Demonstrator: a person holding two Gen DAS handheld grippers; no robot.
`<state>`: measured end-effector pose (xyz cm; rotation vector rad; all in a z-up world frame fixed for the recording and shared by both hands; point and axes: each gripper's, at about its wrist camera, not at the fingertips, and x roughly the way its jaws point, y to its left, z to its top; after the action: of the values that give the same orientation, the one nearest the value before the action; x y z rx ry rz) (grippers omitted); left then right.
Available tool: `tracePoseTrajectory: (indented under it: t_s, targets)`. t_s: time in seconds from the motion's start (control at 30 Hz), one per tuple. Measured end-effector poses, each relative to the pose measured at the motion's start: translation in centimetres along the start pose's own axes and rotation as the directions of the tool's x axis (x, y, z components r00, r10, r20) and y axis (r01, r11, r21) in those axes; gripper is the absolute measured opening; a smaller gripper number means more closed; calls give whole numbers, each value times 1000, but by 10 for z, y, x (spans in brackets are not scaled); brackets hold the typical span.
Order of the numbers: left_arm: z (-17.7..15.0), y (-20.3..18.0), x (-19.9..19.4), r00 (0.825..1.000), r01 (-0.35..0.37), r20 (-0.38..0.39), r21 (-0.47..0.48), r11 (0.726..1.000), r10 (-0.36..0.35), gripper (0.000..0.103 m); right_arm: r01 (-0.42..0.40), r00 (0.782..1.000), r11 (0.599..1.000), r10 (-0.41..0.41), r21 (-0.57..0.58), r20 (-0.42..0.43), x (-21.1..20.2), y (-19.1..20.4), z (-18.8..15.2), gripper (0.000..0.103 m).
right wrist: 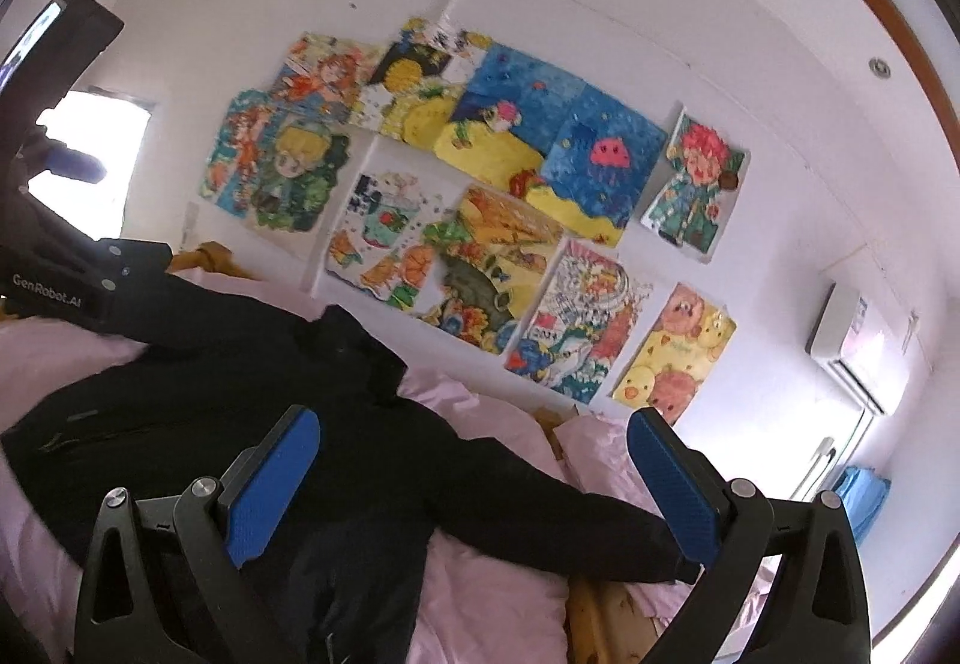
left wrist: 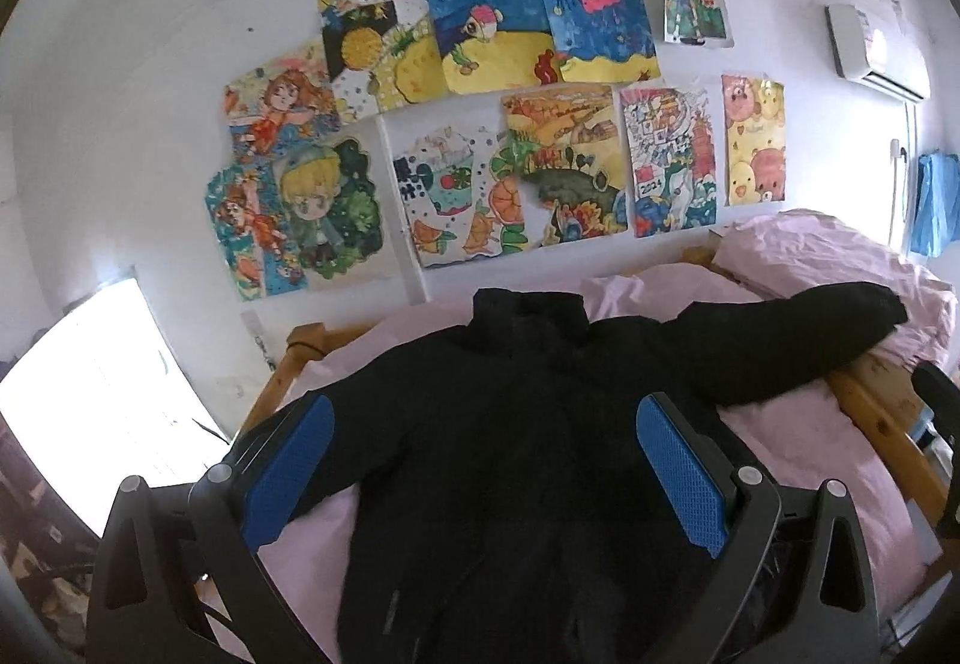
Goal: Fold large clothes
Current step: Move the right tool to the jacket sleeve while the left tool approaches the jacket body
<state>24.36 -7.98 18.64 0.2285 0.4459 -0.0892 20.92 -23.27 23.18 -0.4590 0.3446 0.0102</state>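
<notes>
A large black jacket [left wrist: 510, 424] lies spread flat on a pink bed sheet [left wrist: 798, 442], collar toward the wall, its right sleeve [left wrist: 798, 340] stretched out to the side. My left gripper [left wrist: 486, 460] is open and empty, hovering over the jacket's chest. In the right wrist view the jacket [right wrist: 240, 400] lies at left with its sleeve [right wrist: 570, 520] running between my fingers. My right gripper [right wrist: 474, 484] is open and empty above that sleeve. The left gripper's body [right wrist: 84, 280] shows at the left edge.
A wooden bed frame [left wrist: 882, 424] borders the bed. A pink pillow [left wrist: 828, 250] lies at the right. Children's drawings [left wrist: 480, 123] cover the white wall. An air conditioner [left wrist: 876, 51] hangs at the right, a bright window [left wrist: 90, 394] at the left.
</notes>
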Motion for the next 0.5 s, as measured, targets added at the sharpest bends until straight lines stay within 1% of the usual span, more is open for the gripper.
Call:
tracePoseTrajectory:
  t_s: [0.17,0.27,0.4,0.47,0.5]
  targets:
    - [9,-27,62,1000,-1,-3,36,999,1,99,20,999,1000,-20,7,-29,50,-11,-12,103]
    - [10,-50,102,1000,23,-15,60,998,-22,99,28,998,999,-26,27,-59,83,-17,-24,103]
    - [3,-78,149,998,53,-37,85,995,-50,99,62,994,998,-58,34,-95,128,-27,-49,103]
    - [-4,-94,178,996,72,-65,96,993,-66,99,67,991,996,-61,51,-123,147,-34,-61,103]
    - [-7,-98,186,995,75,-73,97,992,-68,99,70,988,995,-60,68,-141,160,-40,-70,103]
